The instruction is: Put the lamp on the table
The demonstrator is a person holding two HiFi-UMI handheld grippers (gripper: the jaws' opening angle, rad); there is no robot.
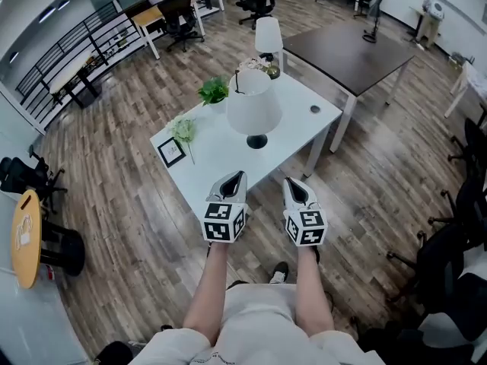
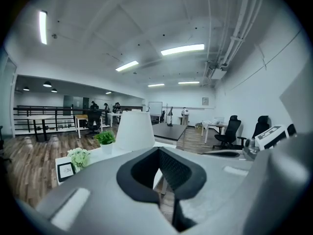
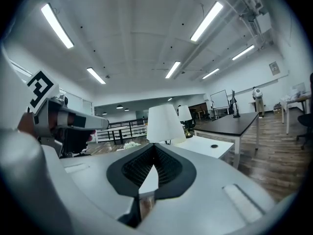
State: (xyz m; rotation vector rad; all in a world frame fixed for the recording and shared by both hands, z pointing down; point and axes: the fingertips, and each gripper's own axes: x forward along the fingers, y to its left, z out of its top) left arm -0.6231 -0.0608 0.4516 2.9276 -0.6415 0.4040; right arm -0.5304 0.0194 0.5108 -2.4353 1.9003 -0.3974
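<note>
Both clenched, nothing held: L gripper (image 1: 239, 176) and R gripper (image 1: 290, 182) hang side by side, slightly apart, tips toward the near edge of the white surface (image 1: 221, 157), wood floor (image 1: 137, 226) below. The lamp (image 1: 253, 103) stands upright on that surface, black base about mid-top, clear of every edge; bare top runs to its R corner. L side is busier: framed pic (image 1: 171, 151) at the corner, white flowers (image 1: 183, 128) beside it, potted plant (image 1: 214, 91) near the far edge. A 2nd lamp (image 1: 268, 35) at the far corner, dark table (image 1: 346, 52) just behind. Open floor on both sides; office chairs (image 1: 464, 204) far R.
</note>
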